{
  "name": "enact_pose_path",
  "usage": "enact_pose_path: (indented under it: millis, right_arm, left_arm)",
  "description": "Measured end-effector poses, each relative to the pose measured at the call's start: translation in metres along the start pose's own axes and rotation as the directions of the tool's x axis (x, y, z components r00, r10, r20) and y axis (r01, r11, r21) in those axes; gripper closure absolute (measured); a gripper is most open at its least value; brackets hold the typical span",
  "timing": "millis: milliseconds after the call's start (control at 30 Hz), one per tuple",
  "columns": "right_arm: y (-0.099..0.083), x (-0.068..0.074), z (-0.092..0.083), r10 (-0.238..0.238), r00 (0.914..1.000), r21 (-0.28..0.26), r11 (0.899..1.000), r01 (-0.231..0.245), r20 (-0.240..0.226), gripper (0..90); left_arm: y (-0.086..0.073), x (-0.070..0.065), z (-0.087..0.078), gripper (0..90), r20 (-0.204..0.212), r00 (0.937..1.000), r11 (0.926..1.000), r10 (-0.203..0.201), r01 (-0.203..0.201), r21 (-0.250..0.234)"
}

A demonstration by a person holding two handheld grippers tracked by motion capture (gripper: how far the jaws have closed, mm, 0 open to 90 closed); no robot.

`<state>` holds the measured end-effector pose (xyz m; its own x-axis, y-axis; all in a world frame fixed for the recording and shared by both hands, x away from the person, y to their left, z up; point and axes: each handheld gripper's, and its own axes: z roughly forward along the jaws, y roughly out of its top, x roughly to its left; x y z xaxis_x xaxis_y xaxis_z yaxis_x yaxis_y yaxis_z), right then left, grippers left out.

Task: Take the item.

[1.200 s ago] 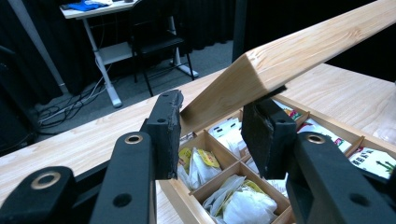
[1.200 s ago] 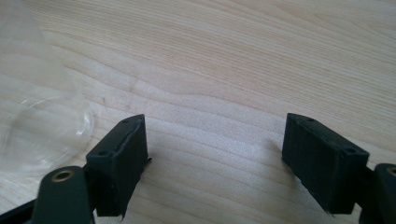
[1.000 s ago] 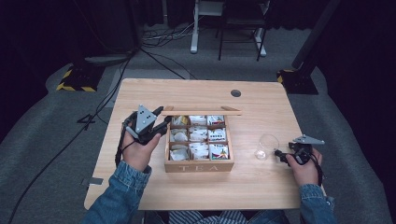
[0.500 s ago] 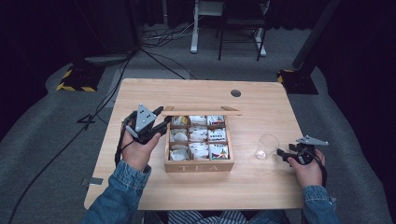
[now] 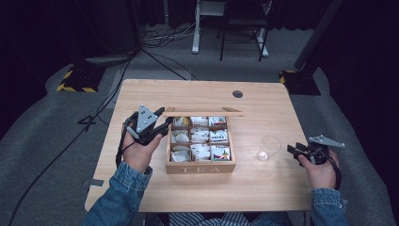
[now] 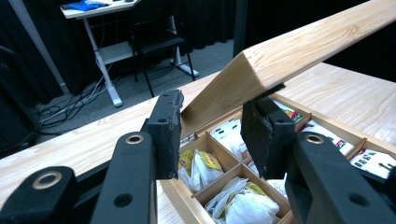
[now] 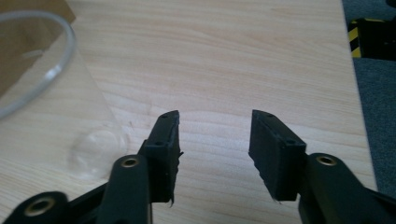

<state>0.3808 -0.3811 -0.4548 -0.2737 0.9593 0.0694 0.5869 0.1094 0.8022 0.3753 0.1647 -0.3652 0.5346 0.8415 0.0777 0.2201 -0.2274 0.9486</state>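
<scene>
Left gripper view: the left gripper (image 6: 212,135) is seen closed on the lid (image 6: 289,60) of the tea box (image 6: 201,196), its two pads pressed against the corner of the raised wooden panel at centre frame. The lid is held tilted up and open, running from the middle toward the upper right of the frame. Beneath it, the compartments are exposed, filled with paper-wrapped tea bags (image 6: 243,205).

In the high view, the left gripper (image 5: 162,123) is placed at the box's upper left corner, with the lid (image 5: 202,112) seen edge-on along the back of the box (image 5: 200,167) at centre frame. Nine compartments in three rows can be counted, all apparently stocked.

At the right of that frame, the right gripper (image 5: 292,151) is held just beside a clear glass (image 5: 269,148), apart from it. Its jaws, half open, have just been closing, and nothing is seen between them in the right gripper view (image 7: 215,144), where bare table (image 7: 261,56) lies ahead and the glass (image 7: 42,84) stands at upper left.

The opening of the box is judged done. No tea bag has yet been taken out; the glass appears empty.
</scene>
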Motion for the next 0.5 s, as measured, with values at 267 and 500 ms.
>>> enact_pose_path:
  millis: [267,500]
  right_arm:
    - [0.017,0.014,-0.024,0.014,0.9996,-0.026,1.000,-0.014,0.025,53.8]
    - [0.028,0.039,-0.043,0.103,0.9929,-0.100,0.990,-0.097,0.058,56.8]
  left_arm:
    - [0.001,0.001,0.000,58.2,0.006,1.0000,1.0000,-0.002,0.002,0.007]
    - [0.001,0.001,0.000,58.1,0.008,1.0000,1.0000,-0.005,0.005,0.007]
